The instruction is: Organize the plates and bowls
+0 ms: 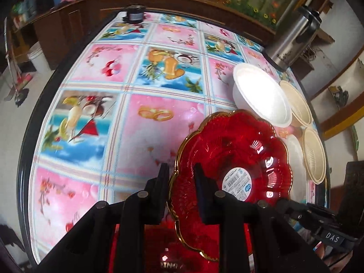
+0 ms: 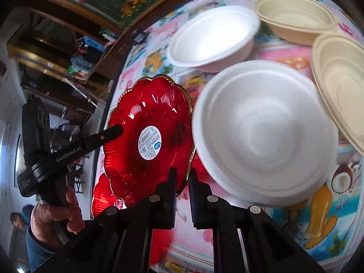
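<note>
Counter: round, dark-rimmed, covered by a pink and blue picture cloth. Steel flask at its far edge.

Bowls: two white foam bowls and two cream bowls grouped close together on the counter.

Red plate: glass, scalloped gold rim, round sticker at centre. Tilted, raised off the counter near its edge, just beside the nearer white bowl. More red glassware under it.

Left tongs: clamped on the red plate's rim.

Right tongs: closed on the rim at another point.
</note>
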Motion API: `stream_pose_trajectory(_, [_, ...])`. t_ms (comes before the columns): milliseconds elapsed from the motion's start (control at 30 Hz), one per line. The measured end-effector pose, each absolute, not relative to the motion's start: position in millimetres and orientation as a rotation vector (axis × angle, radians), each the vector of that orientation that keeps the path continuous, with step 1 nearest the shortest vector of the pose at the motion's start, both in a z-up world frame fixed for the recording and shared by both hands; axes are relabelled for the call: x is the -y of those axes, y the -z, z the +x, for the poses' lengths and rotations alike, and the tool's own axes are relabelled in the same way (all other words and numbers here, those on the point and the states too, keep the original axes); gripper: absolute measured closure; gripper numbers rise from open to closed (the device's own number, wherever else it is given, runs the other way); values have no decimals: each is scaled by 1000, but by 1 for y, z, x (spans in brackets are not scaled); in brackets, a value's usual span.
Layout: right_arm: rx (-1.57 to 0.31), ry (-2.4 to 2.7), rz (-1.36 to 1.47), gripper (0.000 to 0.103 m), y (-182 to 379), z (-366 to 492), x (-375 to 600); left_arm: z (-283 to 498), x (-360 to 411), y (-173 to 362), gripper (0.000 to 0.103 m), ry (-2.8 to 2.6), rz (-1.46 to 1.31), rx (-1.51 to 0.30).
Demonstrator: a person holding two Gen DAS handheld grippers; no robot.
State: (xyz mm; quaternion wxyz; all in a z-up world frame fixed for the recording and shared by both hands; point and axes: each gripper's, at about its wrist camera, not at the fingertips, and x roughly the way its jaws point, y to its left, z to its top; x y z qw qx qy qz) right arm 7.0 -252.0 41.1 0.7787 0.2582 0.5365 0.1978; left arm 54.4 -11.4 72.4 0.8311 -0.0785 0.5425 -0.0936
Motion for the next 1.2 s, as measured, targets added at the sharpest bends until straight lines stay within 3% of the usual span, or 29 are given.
stream_pose_trajectory(700, [-1135, -676, 394, 92, -74, -8, 217, -51, -32, -103, 82, 7, -307, -1078])
stream_pose_trajectory(1200, [-1240, -851, 194, 92, -58, -30, 151, -133, -70, -59, 82, -151, -429, -1138])
